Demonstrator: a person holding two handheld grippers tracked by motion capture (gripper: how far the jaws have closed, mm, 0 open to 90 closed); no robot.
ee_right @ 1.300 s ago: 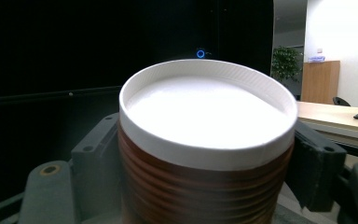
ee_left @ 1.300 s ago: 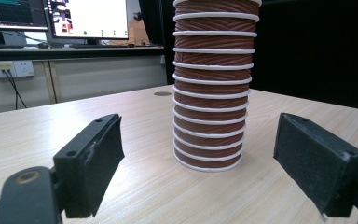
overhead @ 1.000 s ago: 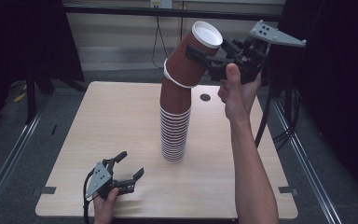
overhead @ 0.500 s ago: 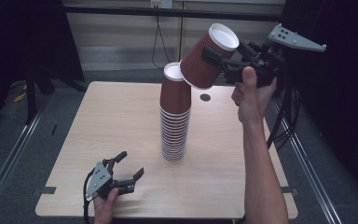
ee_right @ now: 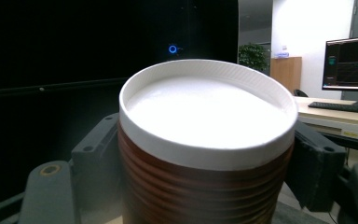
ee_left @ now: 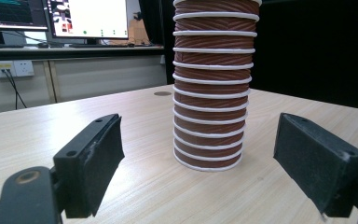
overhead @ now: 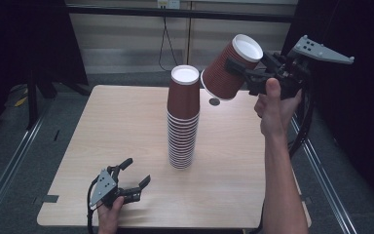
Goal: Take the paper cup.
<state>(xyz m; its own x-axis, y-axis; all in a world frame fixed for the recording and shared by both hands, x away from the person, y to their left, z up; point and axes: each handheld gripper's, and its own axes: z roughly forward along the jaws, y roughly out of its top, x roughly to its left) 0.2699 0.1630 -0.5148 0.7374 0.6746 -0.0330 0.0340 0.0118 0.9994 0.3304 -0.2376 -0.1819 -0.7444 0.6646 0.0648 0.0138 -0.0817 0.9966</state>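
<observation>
A tall stack of brown ribbed paper cups (overhead: 183, 119) stands upside down at the middle of the wooden table (overhead: 102, 126); in the left gripper view the stack (ee_left: 212, 88) rises just beyond the jaws. My right gripper (overhead: 238, 68) is raised above the table's far right, shut on one brown cup (overhead: 230, 68) that is tilted, its white base up; the same cup (ee_right: 205, 140) sits between the jaws in the right gripper view. My left gripper (overhead: 135, 173) rests open near the table's front left, pointing at the stack with nothing between its fingers.
A small dark round hole (overhead: 215, 101) is in the tabletop behind the stack. Metal rails (overhead: 9, 165) run along the floor on both sides of the table. Monitors (ee_left: 86, 18) and a wall socket (ee_left: 14, 68) stand beyond the far edge.
My right gripper has lifted the top cup off the stack and carried it up and to the right, clear of the stack. The left gripper has stayed still.
</observation>
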